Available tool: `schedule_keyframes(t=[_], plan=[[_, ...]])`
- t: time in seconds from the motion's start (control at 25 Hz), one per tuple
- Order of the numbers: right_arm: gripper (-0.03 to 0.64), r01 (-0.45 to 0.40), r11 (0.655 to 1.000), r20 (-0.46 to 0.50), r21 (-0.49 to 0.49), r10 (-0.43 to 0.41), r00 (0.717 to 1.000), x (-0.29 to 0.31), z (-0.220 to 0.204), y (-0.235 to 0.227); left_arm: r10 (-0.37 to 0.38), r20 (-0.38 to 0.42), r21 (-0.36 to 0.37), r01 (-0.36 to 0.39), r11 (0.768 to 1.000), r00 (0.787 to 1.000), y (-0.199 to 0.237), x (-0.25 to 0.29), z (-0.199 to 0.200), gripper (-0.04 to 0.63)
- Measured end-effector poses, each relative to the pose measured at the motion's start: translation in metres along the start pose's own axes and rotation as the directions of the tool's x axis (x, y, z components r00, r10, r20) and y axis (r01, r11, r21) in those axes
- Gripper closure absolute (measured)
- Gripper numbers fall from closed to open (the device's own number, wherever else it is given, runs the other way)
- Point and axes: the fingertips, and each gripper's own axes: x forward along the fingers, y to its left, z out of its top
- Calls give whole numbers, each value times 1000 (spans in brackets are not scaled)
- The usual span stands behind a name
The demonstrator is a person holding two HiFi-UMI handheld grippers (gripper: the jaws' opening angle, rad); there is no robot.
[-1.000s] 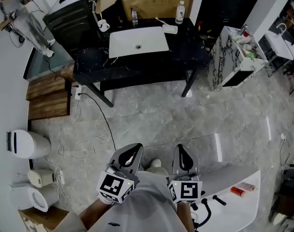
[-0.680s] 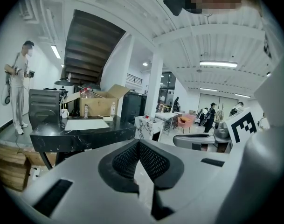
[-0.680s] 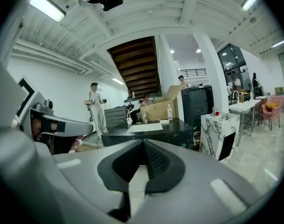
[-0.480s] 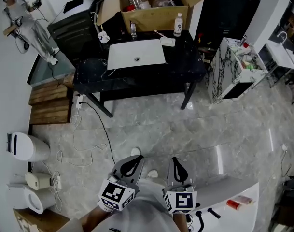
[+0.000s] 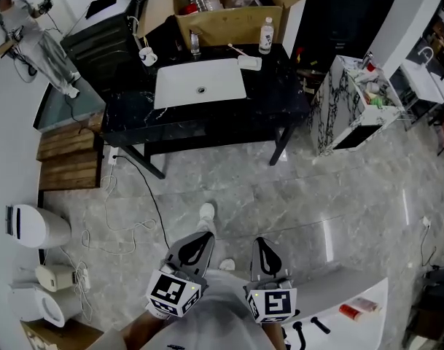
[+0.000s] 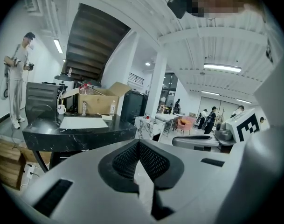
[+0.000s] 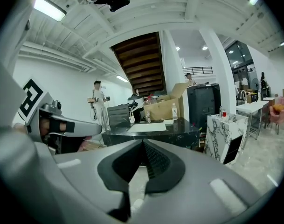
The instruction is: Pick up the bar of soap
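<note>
Grey marbled floor [image 5: 280,188] fills most of the head view. At the far left a person [image 5: 32,28] in pale clothes stands by the wall. Next comes a black counter [image 5: 207,115]. It carries a white mug [image 5: 147,55] at its back left corner and a white sink [image 5: 222,86] in the middle. The bar of soap [image 5: 249,62], a pale block, lies on the counter just beside the sink's back right corner, well apart from both tongs. A clear bottle [image 5: 265,35] stands behind the soap, in front of an open cardboard box [image 5: 229,9]. Right of the counter stands a white veined cabinet [image 5: 345,100]. Low in the view, the left tongs [image 5: 198,239] and the right tongs [image 5: 262,245] hang side by side over the floor. Each has its jaws pressed together with nothing between them.
</note>
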Motion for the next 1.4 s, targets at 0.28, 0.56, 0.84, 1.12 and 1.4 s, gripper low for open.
schedule_keyframes(t=[0.28,0.56,0.84,1.12,1.4], plan=[[620,25,1000,-17,9,-25,1000,60,17,-13,-44,18,-11,44,999,999,40,45,27,595],[620,42,999,-21,15,-42,999,142,44,-17,-55,30,-38,56,998,998,108,90,69,595],[620,43,999,-16,7,-43,999,222,77,-22,-90,44,-35,91,995,995,167,132,118,595],[620,53,999,-19,-8,-53,998,297,102,-19,-105,46,-53,108,993,993,229,158,141,595],[620,100,994,-22,-43,-101,995,344,119,-16,-169,42,-51,171,984,985,266,186,153,595]])
